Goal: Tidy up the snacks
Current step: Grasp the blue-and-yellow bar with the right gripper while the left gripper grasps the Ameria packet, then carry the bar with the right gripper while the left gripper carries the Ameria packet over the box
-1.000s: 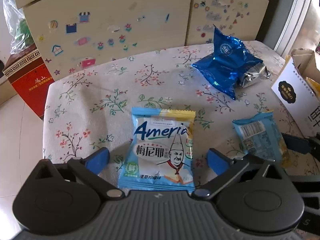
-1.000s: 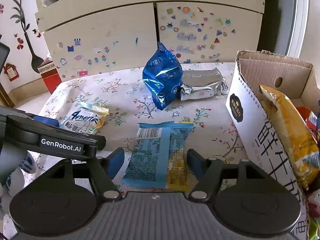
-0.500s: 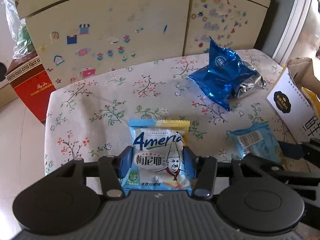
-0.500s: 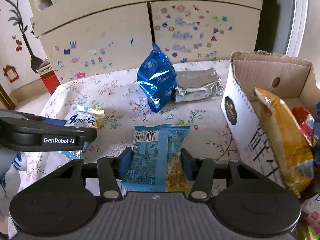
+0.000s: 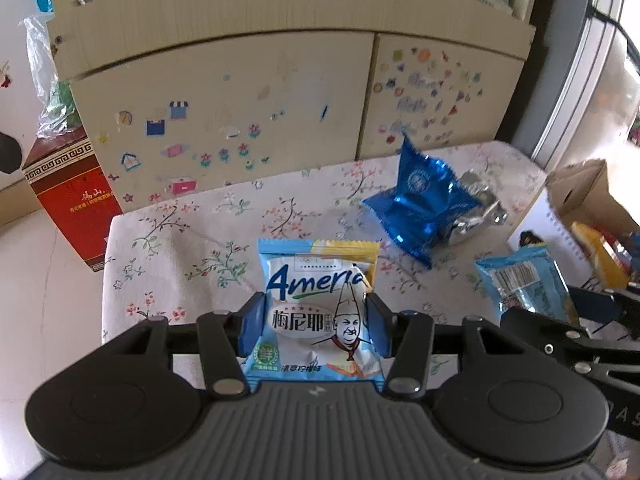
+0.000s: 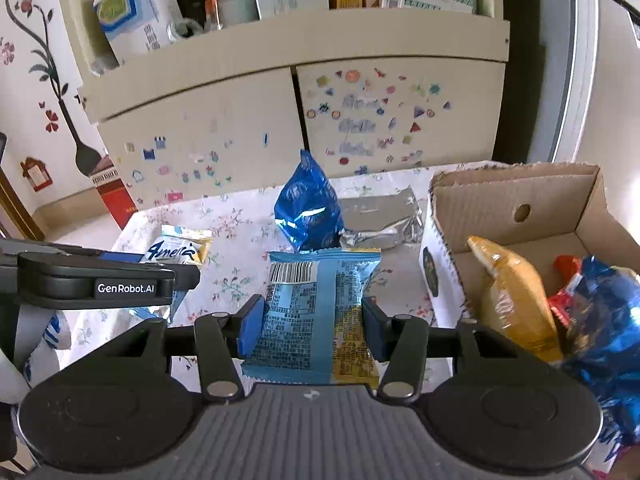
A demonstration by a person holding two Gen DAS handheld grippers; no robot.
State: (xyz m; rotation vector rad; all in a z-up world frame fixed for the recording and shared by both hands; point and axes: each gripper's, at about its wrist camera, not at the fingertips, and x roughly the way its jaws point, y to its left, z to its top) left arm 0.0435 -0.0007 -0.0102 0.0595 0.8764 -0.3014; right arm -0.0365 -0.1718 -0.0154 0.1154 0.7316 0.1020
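Both my grippers clamped: left gripper pinches Ameria packet, right gripper pinches blue-yellow packet. Cardboard box sits right of my right jaws. Risk: slick, puffy wrappers w/ edge-only grip may slip en route.

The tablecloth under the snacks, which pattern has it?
White tablecloth with small flowers; left wrist view.
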